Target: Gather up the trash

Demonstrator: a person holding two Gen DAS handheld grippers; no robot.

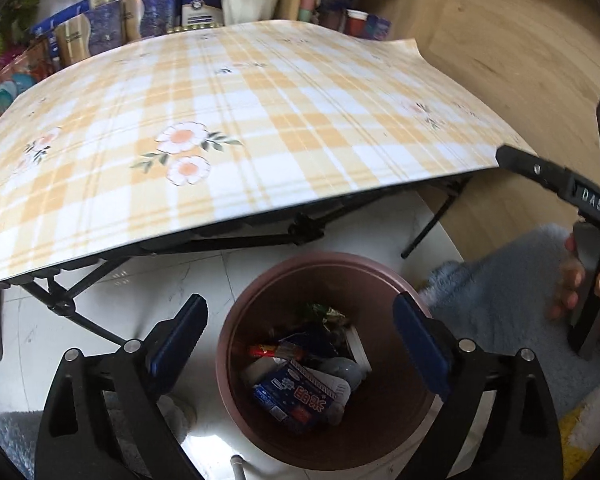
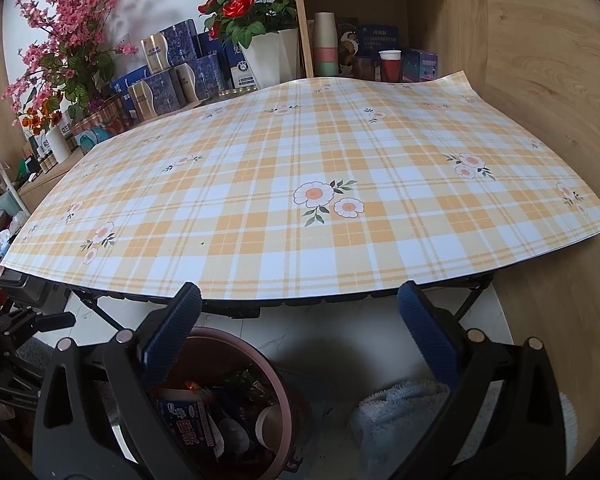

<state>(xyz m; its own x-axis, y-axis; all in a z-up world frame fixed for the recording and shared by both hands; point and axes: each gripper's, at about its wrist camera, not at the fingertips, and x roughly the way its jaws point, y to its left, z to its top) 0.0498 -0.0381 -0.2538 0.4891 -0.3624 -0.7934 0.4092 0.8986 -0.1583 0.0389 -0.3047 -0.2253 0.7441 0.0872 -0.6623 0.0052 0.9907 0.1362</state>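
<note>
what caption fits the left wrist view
Open left tool above the round brown plastic bin of wrappers, beside the cleared yellow plaid table.

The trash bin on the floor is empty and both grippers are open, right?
Not quite. The trash bin is not empty: the left wrist view shows wrappers and a blue carton inside it. The rest holds: the bin stands on the floor, and the left gripper and right gripper are both open.
</note>
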